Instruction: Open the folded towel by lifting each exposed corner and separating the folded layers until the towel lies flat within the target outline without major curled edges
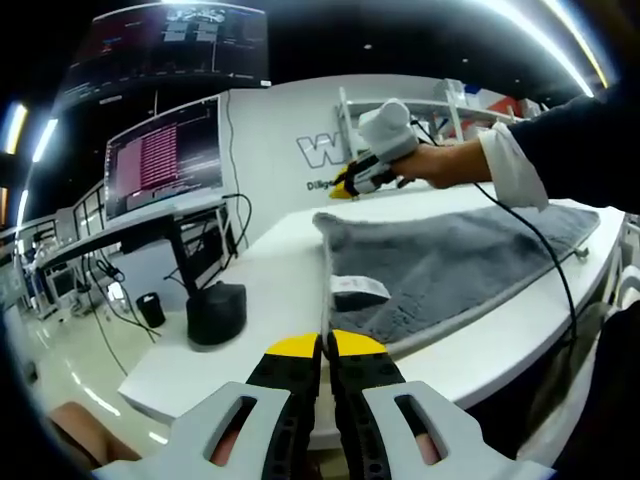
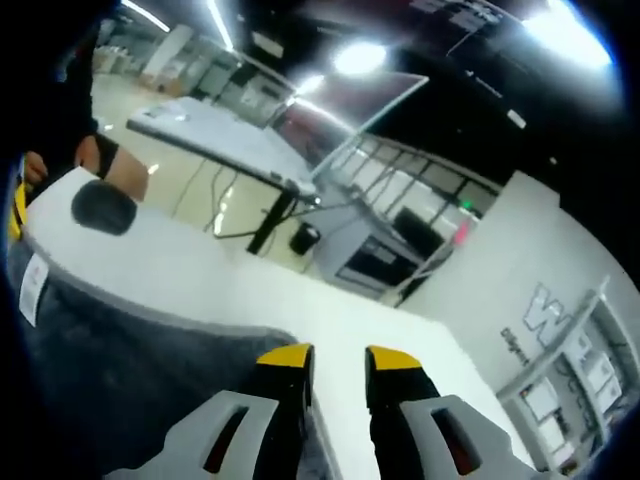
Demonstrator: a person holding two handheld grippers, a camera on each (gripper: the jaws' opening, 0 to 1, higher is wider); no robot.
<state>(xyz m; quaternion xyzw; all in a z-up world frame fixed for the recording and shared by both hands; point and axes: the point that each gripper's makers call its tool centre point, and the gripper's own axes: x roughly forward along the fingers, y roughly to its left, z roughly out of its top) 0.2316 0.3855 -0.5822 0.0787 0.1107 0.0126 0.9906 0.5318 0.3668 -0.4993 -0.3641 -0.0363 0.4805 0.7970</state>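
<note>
Left gripper (image 1: 326, 348) pinches the towel (image 1: 450, 265) edge, jaws pressed together; right gripper (image 2: 338, 358) spread above the far corner. A hard tug could drag the towel off the surface (image 1: 250, 300).

Left gripper (image 1: 326, 345): jaws pressed together, yellow tips touching, pointed forward and level. Right gripper (image 2: 338, 357): jaws held slightly apart, a narrow gap seen between the yellow tips. In the left gripper view it is gripped by a hand (image 1: 432, 165), forearm outstretched, sleeve pushed back.

Perhaps "W" on white wall (image 1: 285, 140)
</note>
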